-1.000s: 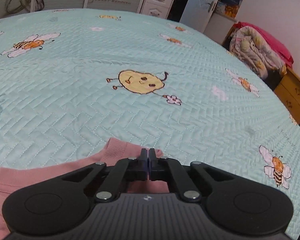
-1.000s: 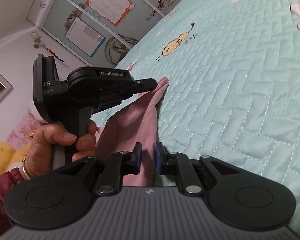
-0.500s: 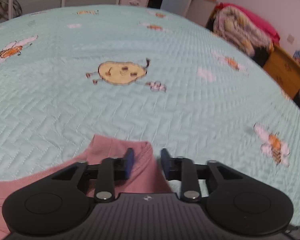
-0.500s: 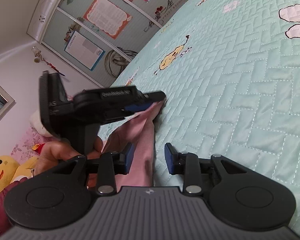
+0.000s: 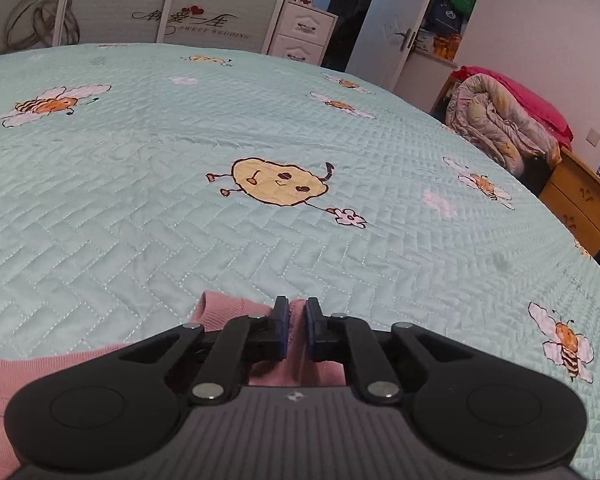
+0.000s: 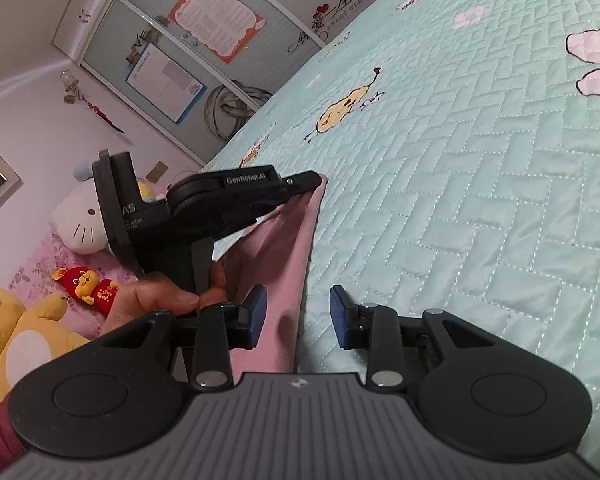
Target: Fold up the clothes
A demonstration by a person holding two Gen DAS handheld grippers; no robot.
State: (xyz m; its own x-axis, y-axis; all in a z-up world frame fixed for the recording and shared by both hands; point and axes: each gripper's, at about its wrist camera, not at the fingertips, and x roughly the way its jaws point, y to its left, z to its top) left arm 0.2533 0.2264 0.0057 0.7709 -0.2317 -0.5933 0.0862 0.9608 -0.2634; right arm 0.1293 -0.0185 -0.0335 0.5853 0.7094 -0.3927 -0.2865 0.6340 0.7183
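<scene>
Soft pink knit garment [image 5: 224,312] on mint quilted bedspread [image 5: 300,128], edge lifted. Left claw [image 5: 296,322] nearly closed, pinching cuff. Right claw [image 6: 298,316] gaping, empty, astride hanging edge. Keep fabric taut; align edges.

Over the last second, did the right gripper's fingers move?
Yes. The right gripper has opened: its fingers were nearly together and now stand wide apart on either side of the pink garment over the quilt.
</scene>
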